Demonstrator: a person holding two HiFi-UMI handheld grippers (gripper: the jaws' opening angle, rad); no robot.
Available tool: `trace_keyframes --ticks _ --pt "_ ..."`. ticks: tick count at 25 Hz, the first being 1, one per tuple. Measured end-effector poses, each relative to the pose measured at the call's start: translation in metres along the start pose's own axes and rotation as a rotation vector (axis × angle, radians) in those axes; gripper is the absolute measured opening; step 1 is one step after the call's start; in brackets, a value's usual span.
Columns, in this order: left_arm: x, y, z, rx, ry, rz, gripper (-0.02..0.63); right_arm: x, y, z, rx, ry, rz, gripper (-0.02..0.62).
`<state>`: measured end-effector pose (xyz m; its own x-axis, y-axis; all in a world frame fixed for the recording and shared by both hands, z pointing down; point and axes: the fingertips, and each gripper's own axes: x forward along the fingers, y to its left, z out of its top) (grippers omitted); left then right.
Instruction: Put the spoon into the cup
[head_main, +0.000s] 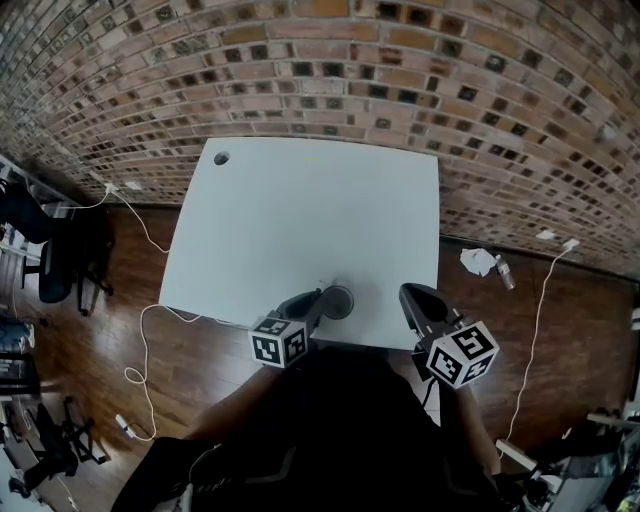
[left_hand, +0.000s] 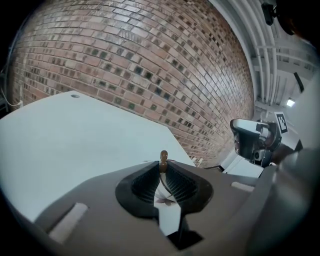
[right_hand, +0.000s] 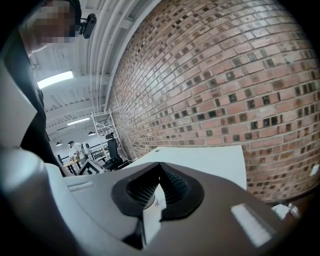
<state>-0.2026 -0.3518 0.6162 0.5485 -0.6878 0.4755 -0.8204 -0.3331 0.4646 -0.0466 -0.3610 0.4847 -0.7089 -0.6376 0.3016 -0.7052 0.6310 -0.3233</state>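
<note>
Spoon (left_hand: 163, 158) pinched at the tips of left gripper (head_main: 319, 298), brown end poking just past the pads. Cup (head_main: 340, 301) mouth-up on white table (head_main: 300, 200), close to the near edge, just beside left gripper's tips. Right gripper (right_hand: 160, 168) off to the right of cup, jaws pressed together, nothing gripped. Brick wall (head_main: 400, 60) beyond table.

Smooth matt white table (head_main: 300, 220), rough brick wall (head_main: 400, 70), glossy wood floor (head_main: 190, 360), brown wooden-looking spoon (left_hand: 163, 159).
</note>
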Motion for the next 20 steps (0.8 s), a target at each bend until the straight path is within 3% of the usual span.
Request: trace_keyframes --ticks 6,15,20 --pt "0.002 0.001 0.000 0.023 -0.002 0.036 0.039 -0.002 -0.002 -0.002 0.006 -0.001 0.002 0.006" --pt "-0.003 0.010 -0.001 0.008 0.000 0.033 0.148 -0.002 -0.002 0.004 -0.004 -0.007 0.014 0.006" --pt "-0.024 0.005 0.010 0.050 -0.027 0.017 0.219 -0.001 -0.001 0.007 -0.001 -0.012 0.021 0.006"
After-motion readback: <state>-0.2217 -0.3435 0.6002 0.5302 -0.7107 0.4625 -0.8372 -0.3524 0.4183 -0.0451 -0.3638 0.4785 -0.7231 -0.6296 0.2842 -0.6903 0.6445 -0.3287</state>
